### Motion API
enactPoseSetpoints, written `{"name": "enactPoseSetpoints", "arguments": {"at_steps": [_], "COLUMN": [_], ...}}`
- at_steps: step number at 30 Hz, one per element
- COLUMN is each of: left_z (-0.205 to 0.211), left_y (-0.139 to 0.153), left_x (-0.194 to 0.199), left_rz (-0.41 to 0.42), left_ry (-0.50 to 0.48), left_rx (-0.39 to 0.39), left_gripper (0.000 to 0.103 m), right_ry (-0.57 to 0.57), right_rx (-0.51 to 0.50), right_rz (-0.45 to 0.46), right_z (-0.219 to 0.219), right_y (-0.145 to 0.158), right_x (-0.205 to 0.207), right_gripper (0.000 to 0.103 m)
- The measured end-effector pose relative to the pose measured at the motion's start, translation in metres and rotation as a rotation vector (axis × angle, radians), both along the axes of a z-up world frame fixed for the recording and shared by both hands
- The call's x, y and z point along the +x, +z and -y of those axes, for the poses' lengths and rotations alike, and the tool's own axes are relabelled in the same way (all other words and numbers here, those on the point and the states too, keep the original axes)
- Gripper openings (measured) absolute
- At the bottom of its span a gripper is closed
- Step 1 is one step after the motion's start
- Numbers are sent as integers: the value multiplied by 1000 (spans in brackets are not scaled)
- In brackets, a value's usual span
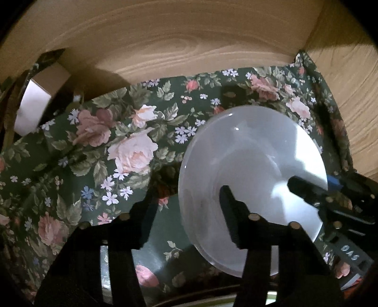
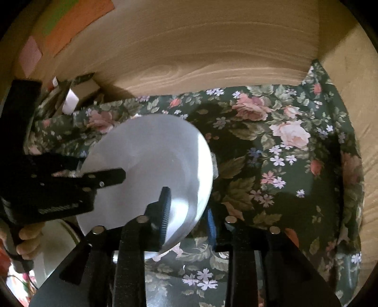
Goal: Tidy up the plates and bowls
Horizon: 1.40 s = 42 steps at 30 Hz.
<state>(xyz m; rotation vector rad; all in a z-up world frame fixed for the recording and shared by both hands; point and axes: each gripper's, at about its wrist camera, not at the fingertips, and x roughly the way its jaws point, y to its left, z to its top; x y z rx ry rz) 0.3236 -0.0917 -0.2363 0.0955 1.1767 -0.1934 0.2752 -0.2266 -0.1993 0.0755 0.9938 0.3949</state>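
A white plate hangs tilted above the floral cloth. My right gripper is shut on its near rim, with one finger on the plate's face and the blue-padded finger under the edge. In the left wrist view the right gripper comes in from the right. My left gripper straddles the plate's left rim: one finger lies over the face, the other stands off the edge with a gap. The left gripper shows at the plate's left side.
Light wooden walls close in the back and the right side. A pale box stands at the back left. A second white dish lies at the lower left, beside a person's fingers. Coloured paper hangs on the wall.
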Motion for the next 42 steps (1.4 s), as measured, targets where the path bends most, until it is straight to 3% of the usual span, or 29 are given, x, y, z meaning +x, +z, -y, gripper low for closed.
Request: {"name": "enactPoseSetpoints", "arguments": {"at_steps": [8, 9, 18, 33, 42], "left_z": [9, 10, 14, -4, -18], "left_y": [-1, 1, 20, 85, 110], "left_x": [0, 0, -9, -51, -86], "left_rz": [-3, 3, 39, 200, 270], "left_ry": [-45, -47, -62, -22, -2], "left_rx": [-9, -3, -10, -71, -89], "left_gripper": [22, 22, 22, 22, 22], "right_ry": [-1, -2, -37, -20, -2], "right_rx": [38, 48, 48, 62, 66], "right_rz": [-52, -57, -21, 170, 235], "right_z": [6, 5, 2, 0, -13], "right_y": [-12, -14, -6, 65, 89], "right_x": [7, 7, -4, -44, -72], "right_gripper": [26, 22, 22, 22, 22]}}
